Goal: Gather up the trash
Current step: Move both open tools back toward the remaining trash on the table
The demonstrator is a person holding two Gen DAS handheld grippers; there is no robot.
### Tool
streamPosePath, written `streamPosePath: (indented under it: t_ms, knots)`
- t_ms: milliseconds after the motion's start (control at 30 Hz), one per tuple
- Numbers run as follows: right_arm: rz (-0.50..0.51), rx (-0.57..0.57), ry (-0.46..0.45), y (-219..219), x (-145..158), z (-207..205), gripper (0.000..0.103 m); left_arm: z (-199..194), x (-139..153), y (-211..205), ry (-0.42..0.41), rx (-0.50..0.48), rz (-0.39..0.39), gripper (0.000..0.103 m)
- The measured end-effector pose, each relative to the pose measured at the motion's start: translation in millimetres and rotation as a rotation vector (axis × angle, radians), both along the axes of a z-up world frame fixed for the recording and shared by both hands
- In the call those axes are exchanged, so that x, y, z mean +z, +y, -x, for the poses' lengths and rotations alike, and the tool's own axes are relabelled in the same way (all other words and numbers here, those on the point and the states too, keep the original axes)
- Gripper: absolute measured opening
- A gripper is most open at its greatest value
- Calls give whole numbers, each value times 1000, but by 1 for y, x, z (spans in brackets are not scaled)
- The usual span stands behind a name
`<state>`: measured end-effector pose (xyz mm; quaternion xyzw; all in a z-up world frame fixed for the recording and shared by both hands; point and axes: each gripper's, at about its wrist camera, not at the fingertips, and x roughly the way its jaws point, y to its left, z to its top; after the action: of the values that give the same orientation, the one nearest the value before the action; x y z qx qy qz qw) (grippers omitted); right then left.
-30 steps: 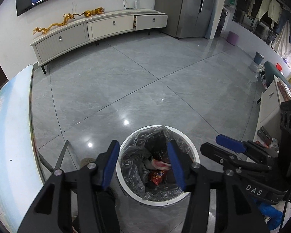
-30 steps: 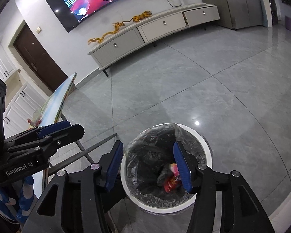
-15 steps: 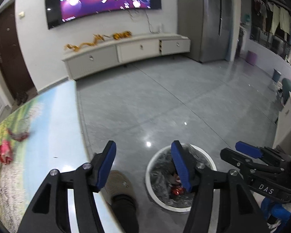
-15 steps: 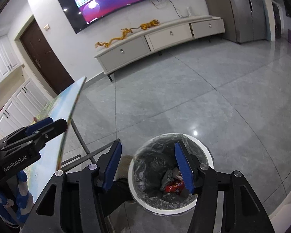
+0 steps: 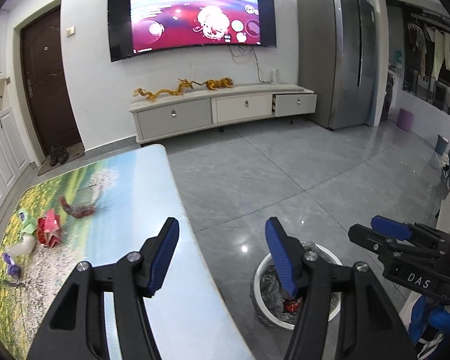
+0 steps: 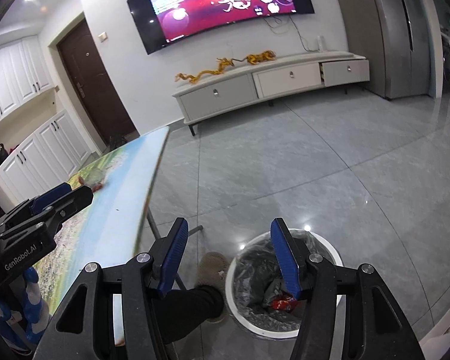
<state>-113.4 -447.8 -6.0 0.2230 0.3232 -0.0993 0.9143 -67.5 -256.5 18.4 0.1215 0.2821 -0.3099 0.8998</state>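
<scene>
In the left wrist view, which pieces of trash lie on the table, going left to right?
Purple wrapper → white crumpled piece → green packet → red packet → dark red wrapper, farthest right and farther up the table.

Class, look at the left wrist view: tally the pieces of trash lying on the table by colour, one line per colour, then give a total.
Red wrapper and red scrap: 2
Green packet: 1
White wad: 1
Purple scrap: 1
Total: 5 pieces on the table; a dark speck near the front edge is too small to identify.
</scene>
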Motion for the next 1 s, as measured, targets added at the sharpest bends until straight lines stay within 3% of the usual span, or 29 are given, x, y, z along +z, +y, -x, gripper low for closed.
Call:
streamPosePath:
  t_ms: [567,1000]
  knots:
    - [70,73,-26,49,39,-14,57,-8,18,80,-11,79,106,58]
    - [108,228,-32,109,55,-71,57,-55,7,144,34,203,163,58]
